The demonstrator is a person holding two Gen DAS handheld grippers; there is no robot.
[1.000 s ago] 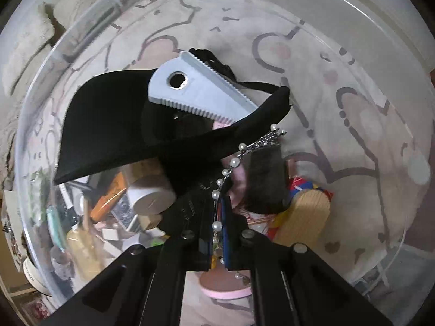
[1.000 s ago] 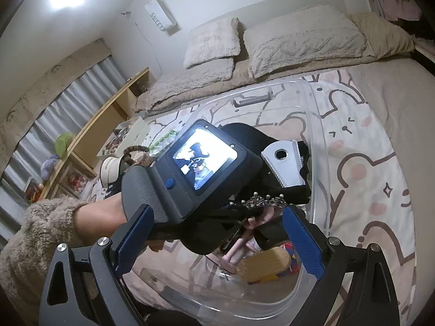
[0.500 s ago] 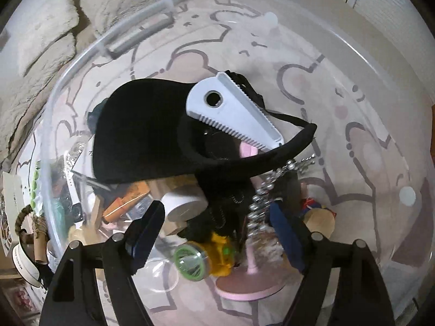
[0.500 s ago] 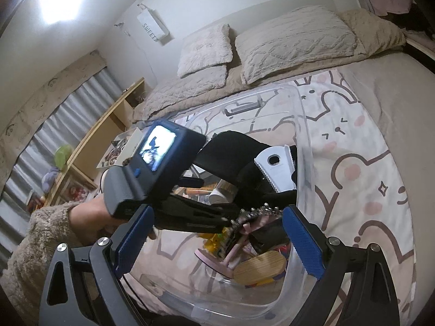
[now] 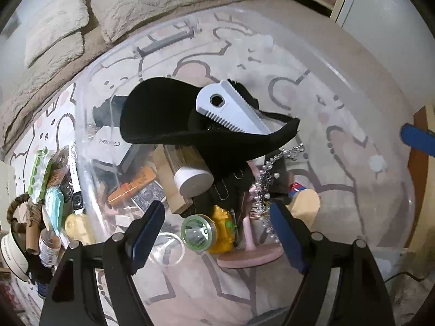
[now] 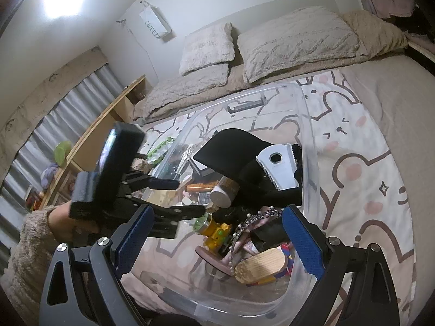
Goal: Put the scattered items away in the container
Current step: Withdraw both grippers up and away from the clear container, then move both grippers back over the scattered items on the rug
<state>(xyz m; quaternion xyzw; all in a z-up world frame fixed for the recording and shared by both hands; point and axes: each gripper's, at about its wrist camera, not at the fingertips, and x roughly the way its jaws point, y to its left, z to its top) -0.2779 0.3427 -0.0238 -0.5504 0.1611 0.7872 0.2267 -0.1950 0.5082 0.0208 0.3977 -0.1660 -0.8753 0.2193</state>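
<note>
left gripper (image 5: 217, 231) hangs open and empty over the clear container (image 5: 402, 163), pearl tiara (image 5: 267, 182) just ahead, right gripper (image 6: 217, 236) open too.

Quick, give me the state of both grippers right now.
Left gripper: open, holding nothing, above the clear plastic storage bin.
Right gripper: open, empty.

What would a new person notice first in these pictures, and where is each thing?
First comes the clear plastic box on the bed, heaped with small things. A black hat lies on top of the heap, with a white toothed scraper resting on it. At the near end, a yellow flashlight lies beside a pearl tiara, and the left gripper hangs open above them.
</note>
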